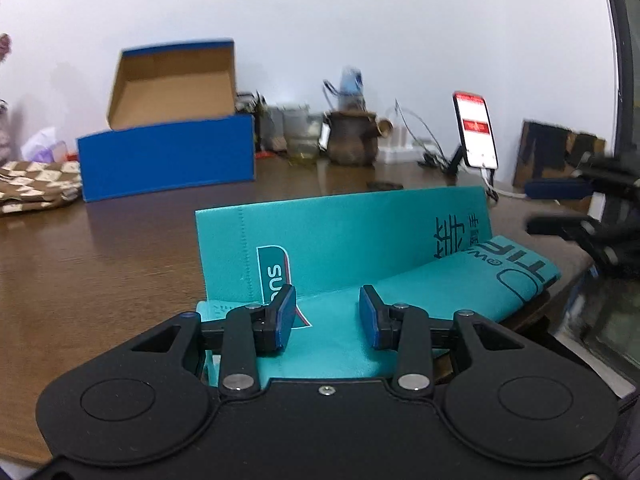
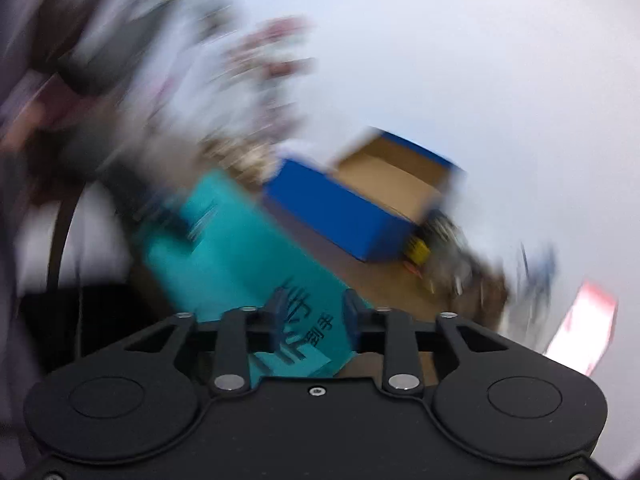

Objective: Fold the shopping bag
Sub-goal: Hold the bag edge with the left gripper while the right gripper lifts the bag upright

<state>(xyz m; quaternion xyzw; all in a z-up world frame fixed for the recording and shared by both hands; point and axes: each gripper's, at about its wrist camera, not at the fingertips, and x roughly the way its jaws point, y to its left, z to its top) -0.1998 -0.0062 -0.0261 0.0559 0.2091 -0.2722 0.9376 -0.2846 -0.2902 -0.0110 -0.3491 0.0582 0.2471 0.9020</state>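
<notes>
1 teal bag (image 1: 360, 248), 1 blue box (image 1: 168, 160), 1 phone (image 1: 476, 136), 2 grippers (image 1: 327, 320).

left claw (image 1: 327, 322): fingers standing apart, nothing between the pads, hovering just over the near flat part of the shopping bag (image 1: 340, 248) | right claw (image 2: 313, 328): fingers parted, bag panel showing between them, contact unclear through heavy blur; seen from the left wrist, at the bag's right end

Bare table (image 1: 120, 248) left of the raised bag flap (image 1: 340, 236) allows passage; blue box (image 1: 168, 160) and phone stand (image 1: 476, 132) obstruct behind.
</notes>
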